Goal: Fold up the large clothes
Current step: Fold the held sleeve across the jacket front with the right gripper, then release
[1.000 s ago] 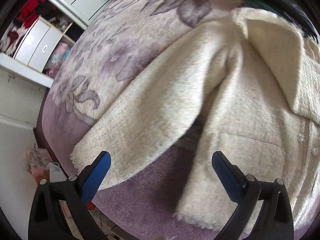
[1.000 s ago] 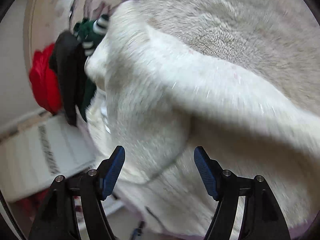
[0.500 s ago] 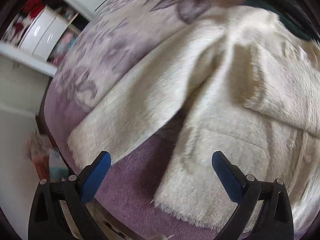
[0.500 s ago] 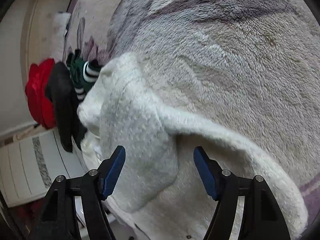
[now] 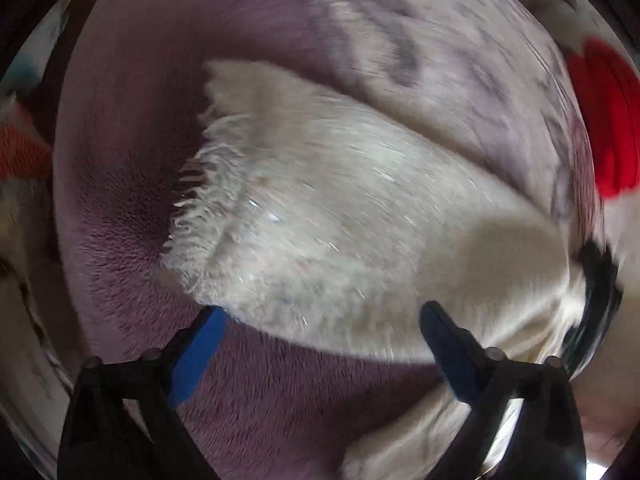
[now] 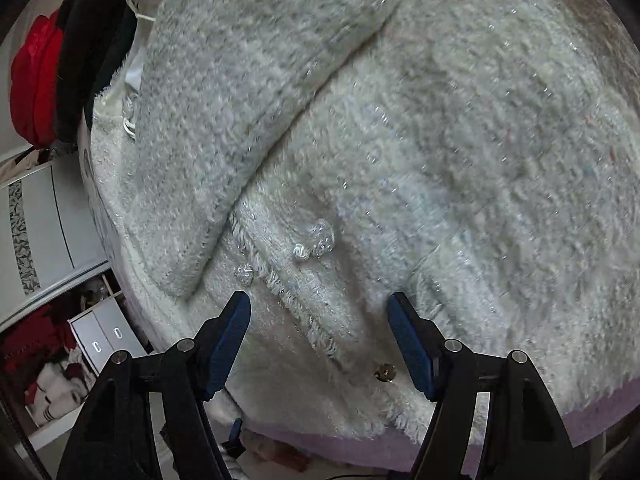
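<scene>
A cream fuzzy tweed jacket (image 6: pixel 420 152) lies on a purple floral blanket (image 5: pixel 280 392). In the right wrist view a sleeve (image 6: pixel 256 92) lies folded across its front, above a fringed placket with crystal buttons (image 6: pixel 316 240). My right gripper (image 6: pixel 320 328) is open and empty, just above the placket. In the blurred left wrist view a fringed edge (image 5: pixel 200 208) of the jacket (image 5: pixel 340 220) points left. My left gripper (image 5: pixel 320 332) is open and empty, with the jacket's near edge between its fingers.
Red clothing (image 6: pixel 34 88) and dark clothing (image 6: pixel 96 40) are piled beyond the jacket. The red pile also shows at the right of the left wrist view (image 5: pixel 608 120). White drawers (image 6: pixel 104 344) and shelves stand beside the bed, past its edge (image 6: pixel 360 448).
Both grippers have swung to new views. The sleeve now lies folded over the jacket front. The right gripper has come down close over the buttons. Both stay open.
</scene>
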### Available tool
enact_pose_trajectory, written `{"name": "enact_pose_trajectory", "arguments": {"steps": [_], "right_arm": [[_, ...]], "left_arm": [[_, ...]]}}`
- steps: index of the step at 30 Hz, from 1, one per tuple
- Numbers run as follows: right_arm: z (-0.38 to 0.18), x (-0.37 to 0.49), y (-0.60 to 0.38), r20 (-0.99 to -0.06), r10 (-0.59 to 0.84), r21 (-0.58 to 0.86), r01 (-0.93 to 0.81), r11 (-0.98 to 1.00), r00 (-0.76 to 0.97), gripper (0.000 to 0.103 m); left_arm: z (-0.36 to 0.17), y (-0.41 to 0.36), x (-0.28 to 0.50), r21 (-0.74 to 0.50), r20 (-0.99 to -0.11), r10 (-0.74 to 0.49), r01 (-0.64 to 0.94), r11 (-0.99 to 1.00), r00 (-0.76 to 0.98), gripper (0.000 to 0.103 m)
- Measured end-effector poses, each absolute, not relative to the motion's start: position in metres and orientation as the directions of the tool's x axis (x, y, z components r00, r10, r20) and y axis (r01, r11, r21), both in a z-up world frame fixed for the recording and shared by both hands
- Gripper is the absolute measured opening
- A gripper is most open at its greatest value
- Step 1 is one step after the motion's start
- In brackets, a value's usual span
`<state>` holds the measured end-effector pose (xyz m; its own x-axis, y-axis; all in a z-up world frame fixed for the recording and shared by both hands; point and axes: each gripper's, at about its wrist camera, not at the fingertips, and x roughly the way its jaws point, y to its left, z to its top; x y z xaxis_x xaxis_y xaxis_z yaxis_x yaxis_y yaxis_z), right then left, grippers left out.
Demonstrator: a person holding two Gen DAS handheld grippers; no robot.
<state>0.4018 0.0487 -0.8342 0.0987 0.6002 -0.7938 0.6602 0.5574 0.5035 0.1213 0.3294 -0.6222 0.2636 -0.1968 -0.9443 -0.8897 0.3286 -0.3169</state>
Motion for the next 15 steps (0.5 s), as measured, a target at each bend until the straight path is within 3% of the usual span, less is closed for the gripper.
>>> {"name": "enact_pose_trajectory", "arguments": {"steps": [1, 3, 4, 6, 12, 15], "right_arm": [[-0.835, 0.404, 0.058, -0.808, 0.582, 0.49, 0.654, 0.576, 0.093, 0.073], [-0.838, 0.408, 0.075, -0.831, 0.551, 0.462, 0.647, 0.607, 0.076, 0.073], [-0.837, 0.409, 0.083, -0.836, 0.545, 0.456, 0.643, 0.616, 0.072, 0.073], [-0.834, 0.412, 0.098, -0.851, 0.522, 0.437, 0.632, 0.64, 0.06, 0.073], [-0.821, 0.428, 0.146, -0.887, 0.461, 0.396, 0.583, 0.71, 0.042, 0.073], [-0.814, 0.433, 0.164, -0.892, 0.452, 0.387, 0.574, 0.722, 0.033, 0.073]], "left_arm": [[-0.633, 0.338, 0.12, -0.32, -0.94, -0.206, -0.909, 0.268, 0.271, 0.066], [-0.634, 0.343, 0.12, -0.336, -0.937, -0.185, -0.914, 0.228, 0.298, 0.059], [-0.631, 0.346, 0.123, -0.341, -0.937, -0.164, -0.909, 0.241, 0.308, 0.045], [-0.623, 0.352, 0.13, -0.349, -0.937, -0.121, -0.892, 0.286, 0.328, 0.036], [-0.63, 0.388, 0.144, -0.419, -0.908, -0.12, -0.869, 0.264, 0.401, 0.034], [-0.629, 0.383, 0.136, -0.452, -0.892, -0.147, -0.84, 0.301, 0.427, 0.043]]}}
